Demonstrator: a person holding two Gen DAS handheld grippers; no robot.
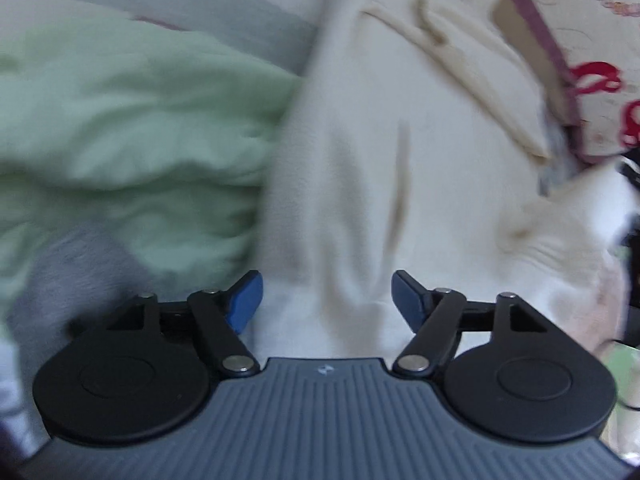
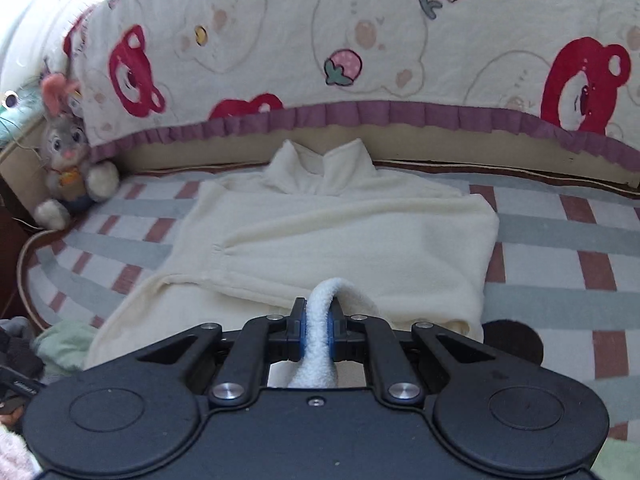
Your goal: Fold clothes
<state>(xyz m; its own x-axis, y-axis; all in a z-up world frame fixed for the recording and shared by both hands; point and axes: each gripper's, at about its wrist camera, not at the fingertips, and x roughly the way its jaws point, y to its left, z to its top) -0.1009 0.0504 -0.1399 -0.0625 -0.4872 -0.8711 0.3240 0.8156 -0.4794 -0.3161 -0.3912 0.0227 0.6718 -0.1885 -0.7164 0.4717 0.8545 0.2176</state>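
the cream fleece high-neck top [image 2: 332, 236] is lying spread on the grey-and-red striped bed [image 2: 560, 240], its collar toward the bear-print blanket [image 2: 360, 40]. the right claw [image 2: 318, 330] is pinching a fold of its near hem tight. the left claw [image 1: 327, 300] is hovering with fingers apart over the same fleece, beside a crumpled pale green garment [image 1: 132, 128]. judging by this, the left should be gripping a matching edge so both lift evenly.

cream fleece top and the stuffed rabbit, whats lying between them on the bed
Nothing lies there: in the right wrist view only bare striped bedsheet separates the cream fleece top from the stuffed rabbit in the corner.
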